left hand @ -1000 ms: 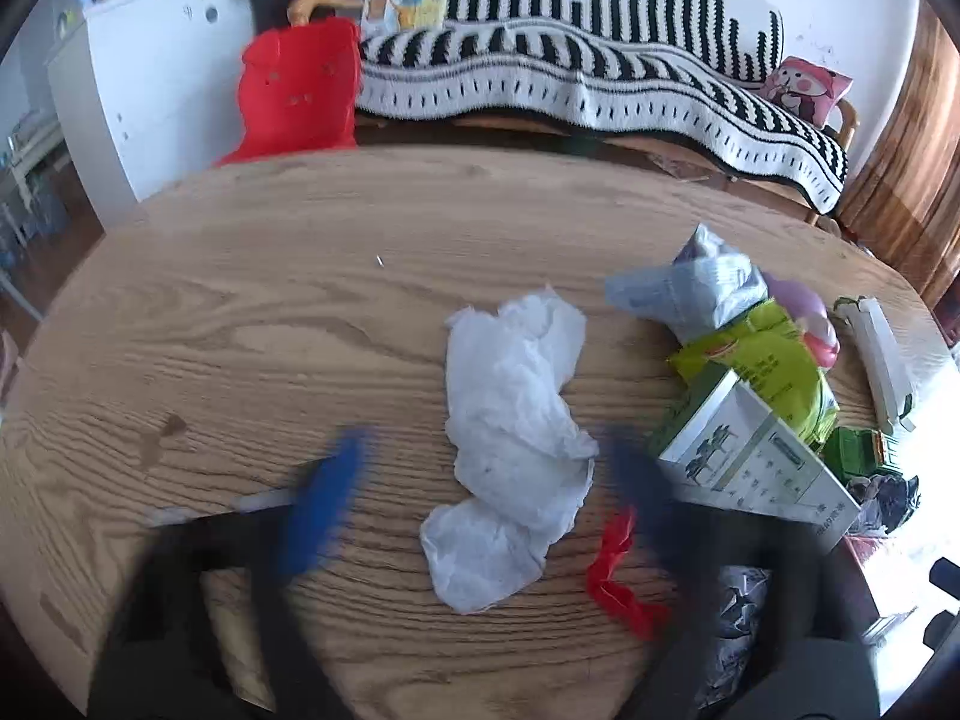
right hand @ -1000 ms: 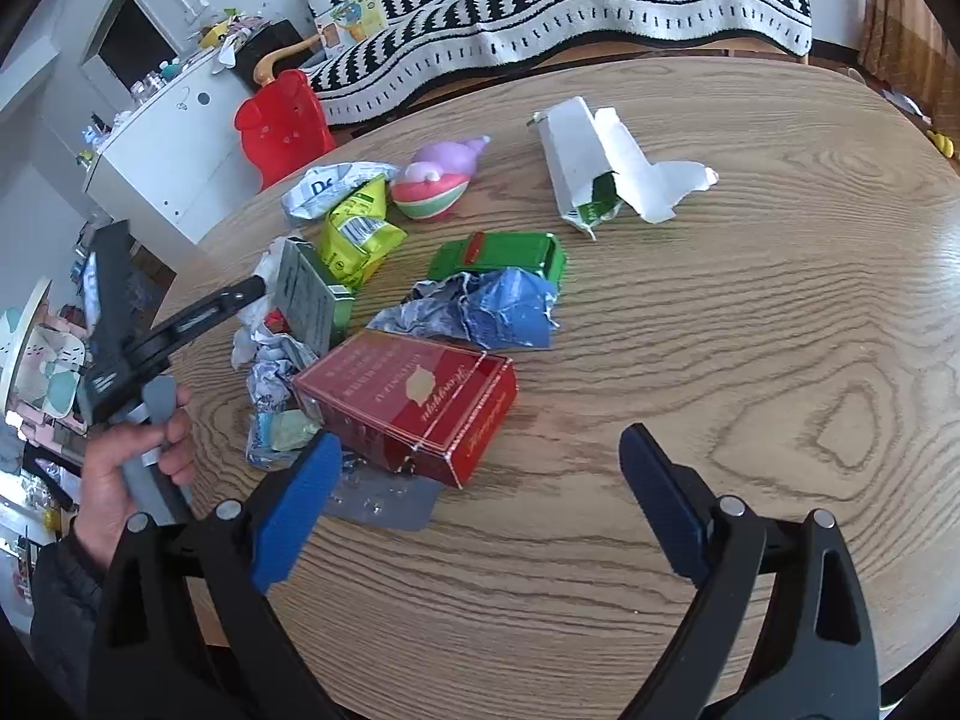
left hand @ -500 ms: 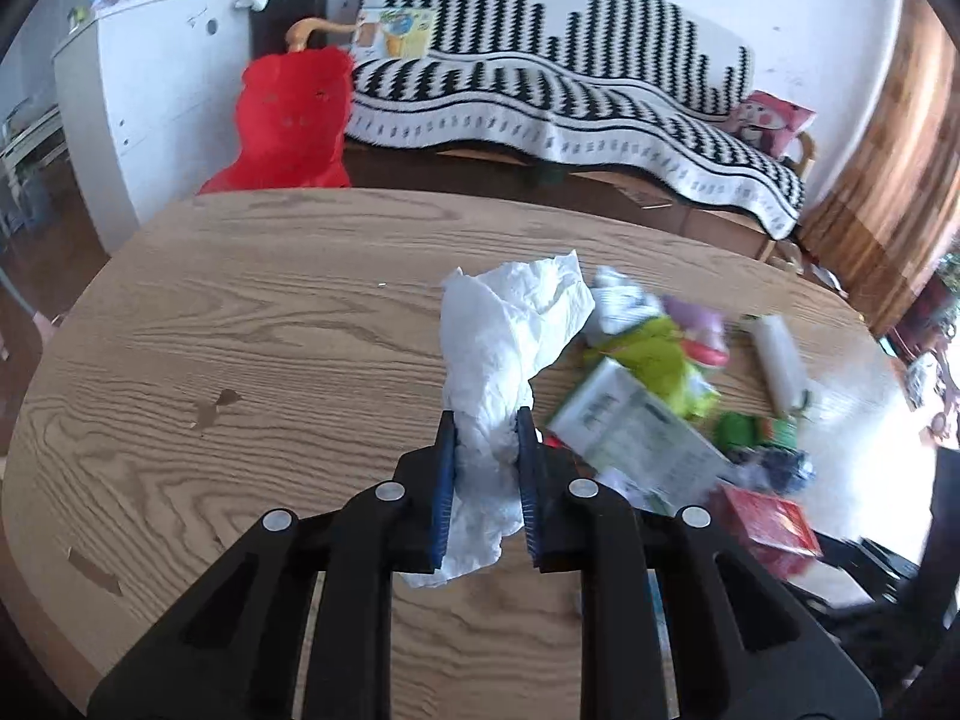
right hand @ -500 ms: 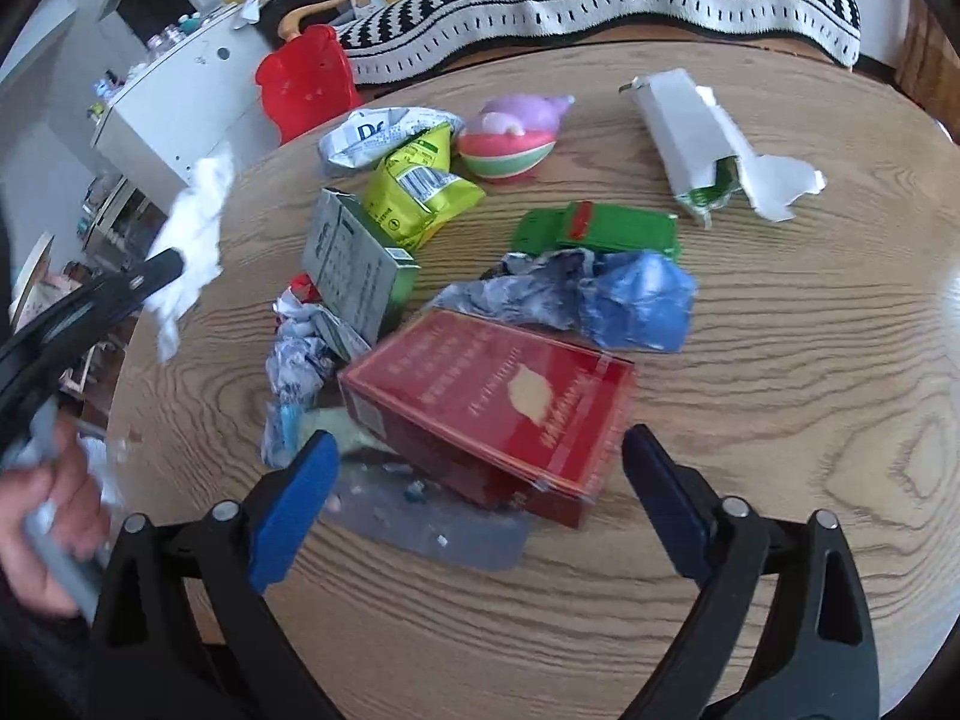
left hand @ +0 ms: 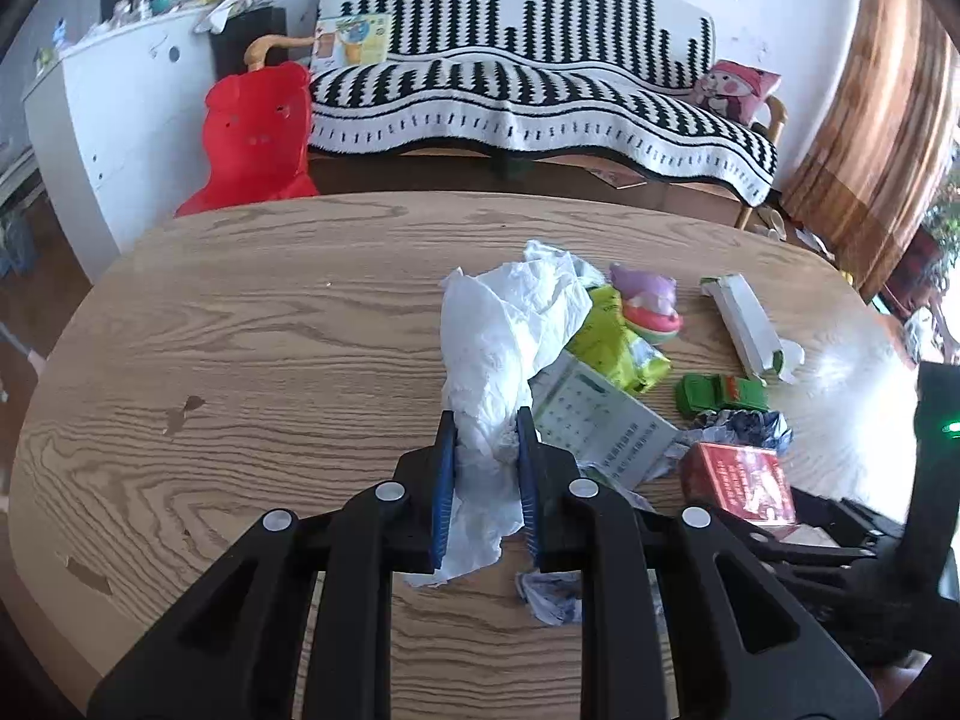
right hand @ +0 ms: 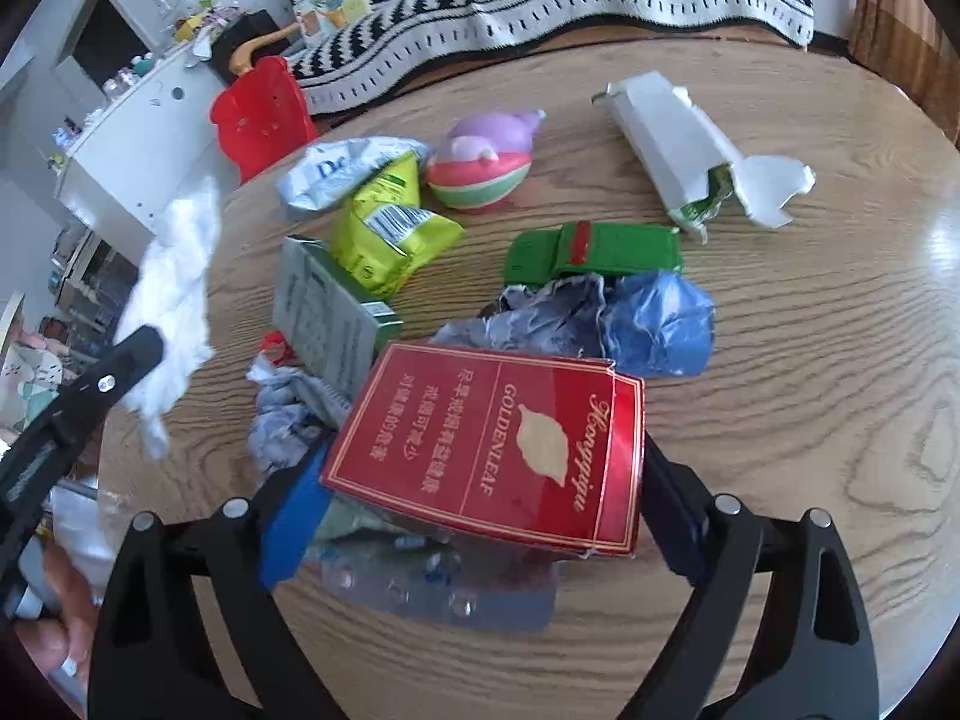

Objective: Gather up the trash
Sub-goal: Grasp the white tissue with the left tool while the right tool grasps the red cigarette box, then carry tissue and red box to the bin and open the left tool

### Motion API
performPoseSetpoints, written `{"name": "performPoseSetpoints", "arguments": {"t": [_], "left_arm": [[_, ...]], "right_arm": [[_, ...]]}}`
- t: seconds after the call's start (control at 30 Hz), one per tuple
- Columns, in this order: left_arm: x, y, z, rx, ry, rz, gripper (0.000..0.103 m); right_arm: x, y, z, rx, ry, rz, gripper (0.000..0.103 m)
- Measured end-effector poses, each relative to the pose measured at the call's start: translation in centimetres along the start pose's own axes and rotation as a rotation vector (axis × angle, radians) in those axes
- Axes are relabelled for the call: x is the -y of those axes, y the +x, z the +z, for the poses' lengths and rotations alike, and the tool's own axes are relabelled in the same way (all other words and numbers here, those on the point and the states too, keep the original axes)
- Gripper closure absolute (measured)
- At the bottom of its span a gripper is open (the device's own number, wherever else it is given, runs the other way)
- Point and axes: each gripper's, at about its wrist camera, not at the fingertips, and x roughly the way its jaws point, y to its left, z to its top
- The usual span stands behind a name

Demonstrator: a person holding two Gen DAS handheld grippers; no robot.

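Note:
My left gripper (left hand: 483,450) is shut on a crumpled white tissue (left hand: 510,336) and holds it above the wooden table (left hand: 270,330). The tissue also shows at the left of the right wrist view (right hand: 174,288). My right gripper (right hand: 480,516) has its jaws on both sides of a red cigarette box (right hand: 498,450), which looks tilted up between them. Around the box lie a blue crumpled wrapper (right hand: 630,318), a green toy car (right hand: 594,249), a yellow-green snack bag (right hand: 390,234), a grey-green carton (right hand: 324,312) and a torn white box (right hand: 684,150).
A pink and red squishy toy (right hand: 486,162) and a silver wrapper (right hand: 336,174) lie farther back. A clear blister sheet (right hand: 432,588) lies under the red box. A red chair (left hand: 252,132), a white cabinet (left hand: 120,108) and a striped sofa (left hand: 540,90) stand behind the table.
My left gripper shut on the tissue and lifted it off the table. My right gripper moved forward over the red box, whose near end has come up between its jaws.

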Motion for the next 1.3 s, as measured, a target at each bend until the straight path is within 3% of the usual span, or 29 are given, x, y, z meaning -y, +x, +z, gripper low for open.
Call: {"name": "performPoseSetpoints", "arguments": {"t": [0.17,0.33,0.47,0.63,0.87,1.03,1.3], "left_arm": [[2.5,-1.2,0.0,0.019,0.033,-0.035,0.085],[7.3,-2.1,-0.3,0.033,0.109,-0.091,0.085],[12.1,-2.9,-0.8,0.046,0.165,-0.167,0.085],[21.5,-4.2,-2.9,0.052,0.267,-0.310,0.085],[35.9,-4.9,-9.8,0.003,0.462,-0.499,0.085],[45.5,-5.2,-16.3,-0.054,0.606,-0.632,0.085],[55.1,-2.8,-24.2,-0.181,0.742,-0.754,0.084]], "right_arm": [[2.3,-4.7,-0.8,0.069,-0.020,0.014,0.015],[7.3,-9.0,-2.0,0.128,0.000,-0.085,0.014],[14.8,-13.2,-4.0,0.167,0.092,-0.189,0.014],[24.4,-19.1,-7.7,0.220,0.225,-0.308,0.014],[36.7,-26.0,-15.6,0.239,0.433,-0.445,0.014],[41.6,-28.5,-20.1,0.234,0.530,-0.494,0.014],[46.5,-30.4,-25.7,0.212,0.639,-0.510,0.014]]}}
